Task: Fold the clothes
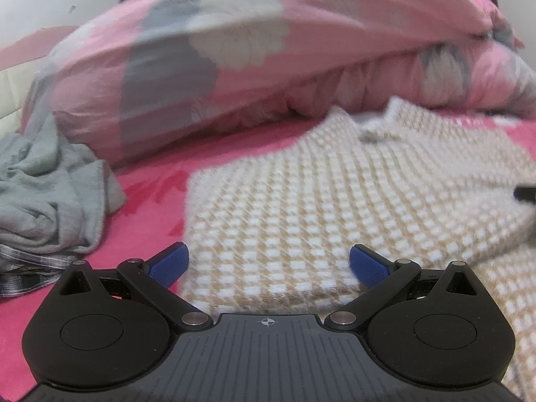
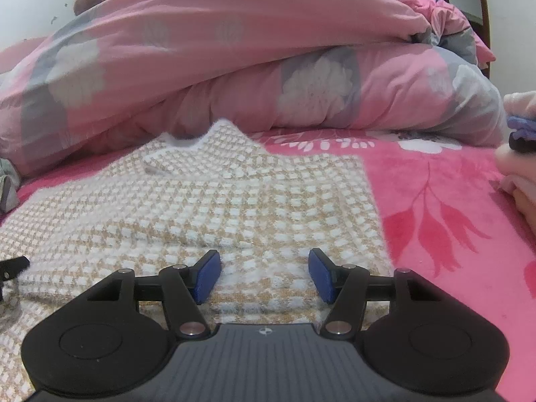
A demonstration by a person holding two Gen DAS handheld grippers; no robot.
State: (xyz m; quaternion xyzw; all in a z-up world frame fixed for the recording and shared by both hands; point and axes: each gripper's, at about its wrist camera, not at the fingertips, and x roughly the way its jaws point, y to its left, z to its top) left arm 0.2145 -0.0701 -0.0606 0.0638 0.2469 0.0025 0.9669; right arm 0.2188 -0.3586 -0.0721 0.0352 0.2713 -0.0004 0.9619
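sweater: your beige-and-white checked knit [image 1: 335,201] lies spread flat on the pink bed sheet [image 2: 452,201], collar toward the duvet
left gripper [image 1: 269,264]: your jaws are wide open, nothing between them, hovering over the sweater's near edge
right gripper [image 2: 264,274]: jaws partway open, empty too
duvet: pink floral heap [image 2: 234,50] behind the sweater
grey clothes [image 1: 50,194]: crumpled pile on the left (a bit blurry)

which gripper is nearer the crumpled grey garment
Left. The left gripper has the crumpled grey garment just to its left; from the right gripper it shows only at the far left edge.
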